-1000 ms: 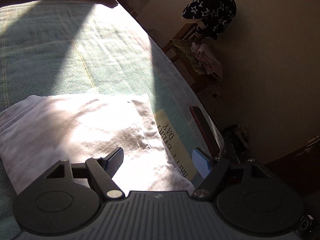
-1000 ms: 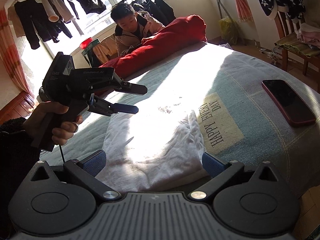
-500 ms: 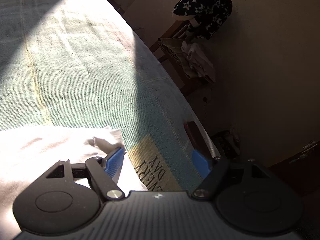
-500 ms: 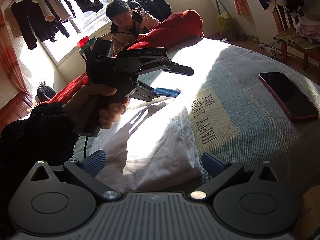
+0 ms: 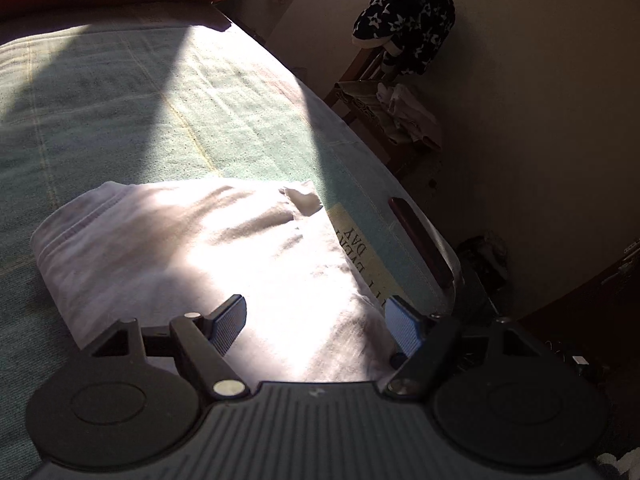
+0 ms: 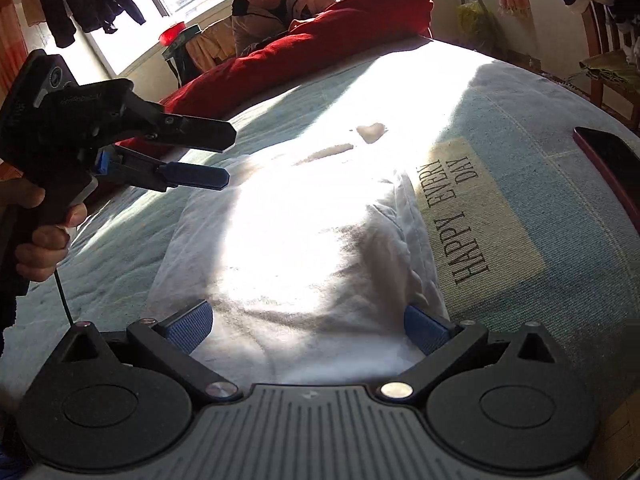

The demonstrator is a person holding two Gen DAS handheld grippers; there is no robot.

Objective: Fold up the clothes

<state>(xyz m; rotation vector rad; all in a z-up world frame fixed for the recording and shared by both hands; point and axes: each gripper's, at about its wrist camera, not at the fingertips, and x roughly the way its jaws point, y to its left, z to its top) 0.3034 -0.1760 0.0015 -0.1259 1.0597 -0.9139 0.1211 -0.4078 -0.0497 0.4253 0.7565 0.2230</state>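
White shirt [image 6: 304, 240] folded, creased, beside HAPPY EVERY DAY patch [image 6: 476, 216]; left gripper [image 5: 316, 324] & right gripper [image 6: 308, 326] both spread wide, empty, above it.

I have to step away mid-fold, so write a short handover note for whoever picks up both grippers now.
Left gripper: open, empty, held above the bed's left side.
Right gripper: open, empty, low over the near edge of the white T-shirt.
The shirt lies folded into a compact rectangle on the green bedspread, beside the "HAPPY EVERY DAY" patch; a phone lies further right.
Left: tidy the far corner, or fold once more.
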